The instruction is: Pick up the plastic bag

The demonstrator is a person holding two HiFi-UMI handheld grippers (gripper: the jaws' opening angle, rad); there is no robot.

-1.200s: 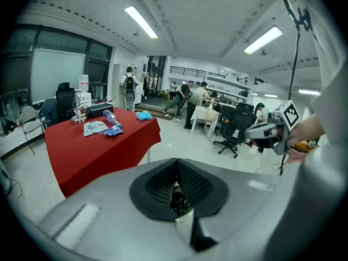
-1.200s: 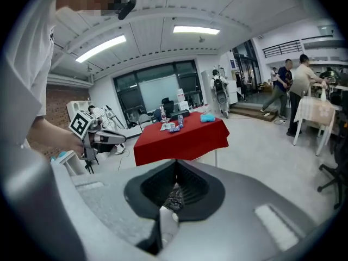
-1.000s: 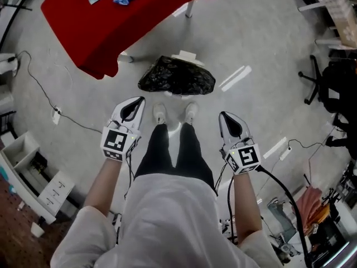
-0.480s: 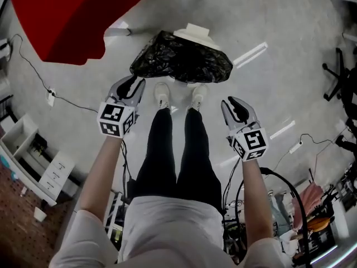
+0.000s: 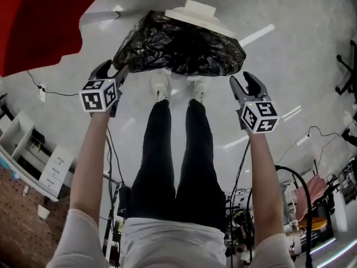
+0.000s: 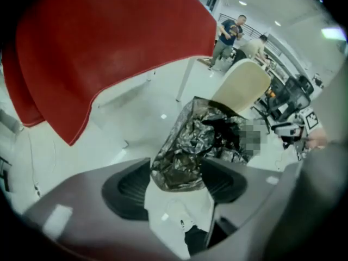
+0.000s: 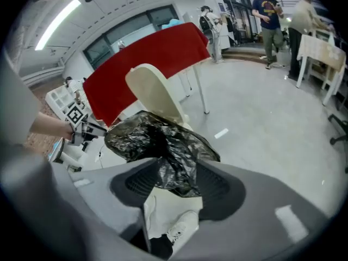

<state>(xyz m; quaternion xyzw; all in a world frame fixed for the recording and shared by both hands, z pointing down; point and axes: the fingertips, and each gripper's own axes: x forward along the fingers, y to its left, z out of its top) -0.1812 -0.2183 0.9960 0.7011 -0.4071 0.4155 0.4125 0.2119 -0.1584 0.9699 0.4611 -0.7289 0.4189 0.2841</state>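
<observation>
The step in hand is the approach: both claws are closing in on the black plastic bag (image 5: 181, 46), which lies crumpled on the floor just beyond the person's shoes (image 5: 160, 86), with a cream-coloured object (image 5: 192, 10) behind it and a red cloth (image 5: 33, 21) off to its left. The left gripper (image 5: 113, 70) hangs at the bag's left end and the right gripper (image 5: 245, 80) near its right end. Each has its 2 jaws spread, having just been opening. Each gripper view shows a fold of the bag framed between the pads, yet the pads do not seem to press on it, though the wide-angle view makes contact hard to judge. The next move, as I judge it, calls for pushing each claw a little further onto a bunch of plastic at its end of the bag, pinching firmly, then lifting both ends together so the slack film does not slip out. Compared with 1 second earlier, the bag looms larger and nearer, the grippers have dropped from beside the person's knees to the bag's ends, and the claws, then pressed together, now gape.
</observation>
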